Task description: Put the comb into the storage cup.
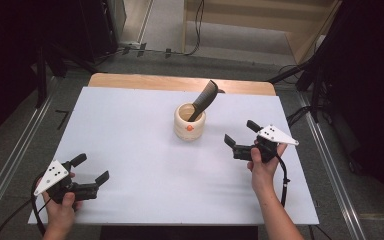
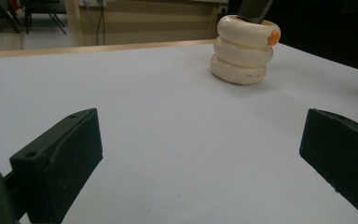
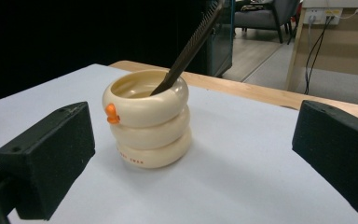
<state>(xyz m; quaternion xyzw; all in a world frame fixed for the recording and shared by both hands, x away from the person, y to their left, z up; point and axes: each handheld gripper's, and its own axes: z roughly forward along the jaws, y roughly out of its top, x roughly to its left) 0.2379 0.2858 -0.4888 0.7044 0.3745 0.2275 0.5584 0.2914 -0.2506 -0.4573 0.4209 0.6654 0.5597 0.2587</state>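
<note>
White table top (image 1: pixel 145 150), matte and smooth, with a bare wood strip (image 1: pixel 180 82) along the far edge. Nothing sits between either gripper and the cup. Dark stands and cables are on the floor around the table, well clear.

Cream holder cup (image 1: pixel 189 121) sits mid-table toward the far side. It's shaped like three stacked rounded rings, glossy, with a small orange nub (image 3: pixel 112 113) on the top ring. A dark comb-like tool (image 1: pixel 204 99) with a toothed edge leans inside it, tilted to the right and sticking out above the rim.

Right gripper (image 1: pixel 241 136) is near the cup on its right, jaws wide apart, holding nothing, cup framed between them but not touched.

Left gripper (image 1: pixel 91 168) is at the near left corner, well apart from the cup, jaws also spread wide, empty. Jaw pads are black, blocky, slightly rough.
</note>
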